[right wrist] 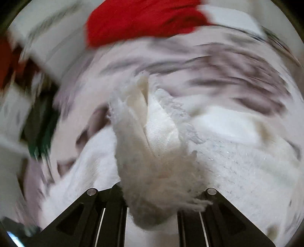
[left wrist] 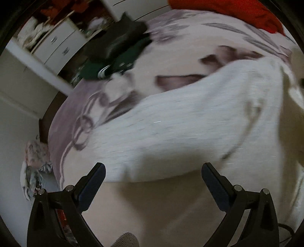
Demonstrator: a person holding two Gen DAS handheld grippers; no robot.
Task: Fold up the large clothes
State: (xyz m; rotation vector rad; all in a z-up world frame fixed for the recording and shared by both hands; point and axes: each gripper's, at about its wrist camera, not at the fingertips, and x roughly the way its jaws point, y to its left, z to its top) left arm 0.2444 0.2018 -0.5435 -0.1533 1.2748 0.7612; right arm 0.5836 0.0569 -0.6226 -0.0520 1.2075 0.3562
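Observation:
A large white fleecy garment (left wrist: pixel 190 123) lies spread on a bed with a pale purple patterned cover (left wrist: pixel 76 106). My left gripper (left wrist: pixel 153 171) is open and empty, just short of the garment's near edge. My right gripper (right wrist: pixel 152 191) is shut on a bunched fold of the white garment (right wrist: pixel 152 142), which hides the fingertips. The right wrist view is blurred by motion.
A pile of dark green and black clothes (left wrist: pixel 115 53) lies at the far left of the bed. A red cloth (left wrist: pixel 237 11) lies at the far edge, also in the right wrist view (right wrist: pixel 142 20). White drawers (left wrist: pixel 57 45) stand beyond the bed.

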